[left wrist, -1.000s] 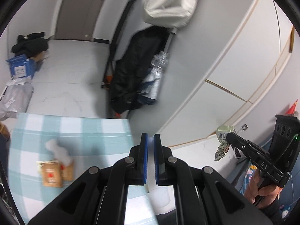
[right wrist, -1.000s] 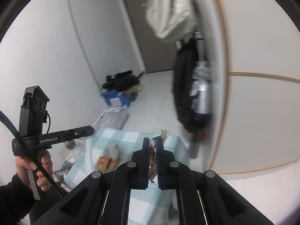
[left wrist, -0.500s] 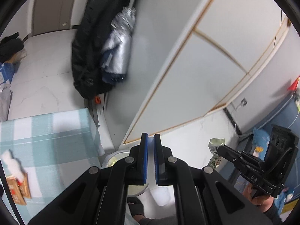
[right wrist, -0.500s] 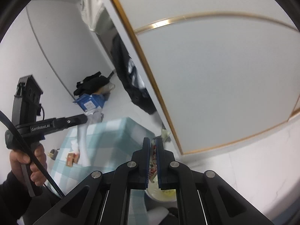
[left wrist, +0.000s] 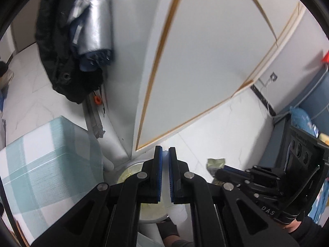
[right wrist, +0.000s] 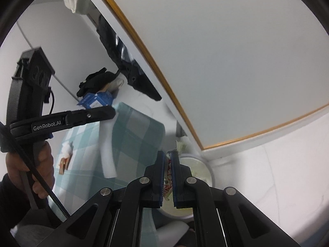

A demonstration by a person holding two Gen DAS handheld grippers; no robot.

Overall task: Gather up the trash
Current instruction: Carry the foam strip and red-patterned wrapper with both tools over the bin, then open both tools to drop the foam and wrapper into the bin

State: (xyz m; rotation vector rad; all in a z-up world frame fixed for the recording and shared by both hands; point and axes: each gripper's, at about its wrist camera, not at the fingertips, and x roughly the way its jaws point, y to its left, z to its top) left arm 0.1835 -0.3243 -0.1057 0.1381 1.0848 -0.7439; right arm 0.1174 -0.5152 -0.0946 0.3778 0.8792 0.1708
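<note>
My right gripper (right wrist: 168,154) is shut on a crumpled snack wrapper (right wrist: 168,171), green and red-white, and holds it just above a round white bin (right wrist: 205,171) with a yellowish liner on the floor. The wrapper (left wrist: 216,164) and the right gripper (left wrist: 221,169) also show in the left wrist view at lower right. My left gripper (left wrist: 165,150) is shut and empty, held above the same bin (left wrist: 131,169). More trash, a white tissue (right wrist: 66,148) and brown packets (right wrist: 64,162), lies on the checked tablecloth (right wrist: 135,135).
The table (left wrist: 41,156) with the teal-white cloth stands left of the bin. White cabinet doors (left wrist: 205,61) with gold trim rise behind. A black coat and folded umbrella (left wrist: 82,41) hang at left. Blue box (right wrist: 96,99) and dark clothes lie on the far floor.
Both grippers have swung right and down, from over the table toward the floor bin. The right gripper has kept hold of the wrapper and now hangs over the bin.
</note>
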